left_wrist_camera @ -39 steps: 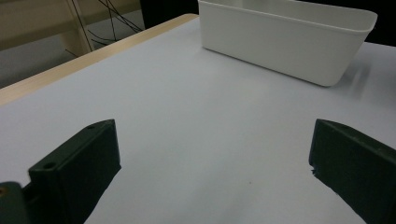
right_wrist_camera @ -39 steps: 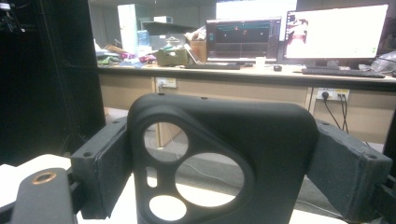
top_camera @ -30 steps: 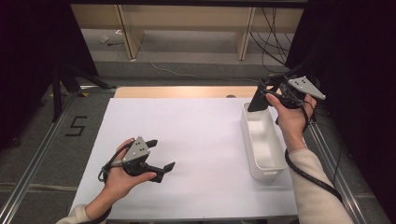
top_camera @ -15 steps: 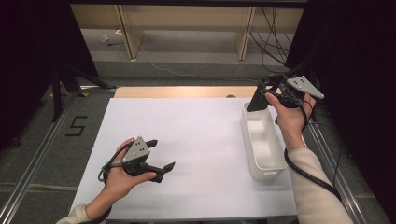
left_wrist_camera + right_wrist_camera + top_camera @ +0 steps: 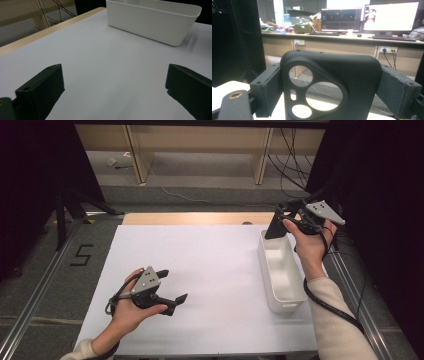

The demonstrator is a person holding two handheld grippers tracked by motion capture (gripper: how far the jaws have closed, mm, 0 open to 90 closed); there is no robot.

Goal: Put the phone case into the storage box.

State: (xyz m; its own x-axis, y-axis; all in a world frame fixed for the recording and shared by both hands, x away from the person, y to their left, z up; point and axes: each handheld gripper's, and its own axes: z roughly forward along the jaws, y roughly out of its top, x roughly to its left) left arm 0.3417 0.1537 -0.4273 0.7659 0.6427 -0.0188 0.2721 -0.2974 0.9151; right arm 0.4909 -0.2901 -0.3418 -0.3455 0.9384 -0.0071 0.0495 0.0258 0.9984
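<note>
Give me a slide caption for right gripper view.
Right tool clamps a black plate with round cutouts.

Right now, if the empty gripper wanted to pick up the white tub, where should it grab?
Probably the long rim of the white tub nearest the left gripper, coming from above: one jaw inside, one outside. It is open-topped, its walls look thin, and the jaws are open.

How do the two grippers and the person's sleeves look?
Both grippers, left and right, are black with two blocky jaws and a grey triangular plate on top. A black cable trails from each. The sleeves are cream.
</note>
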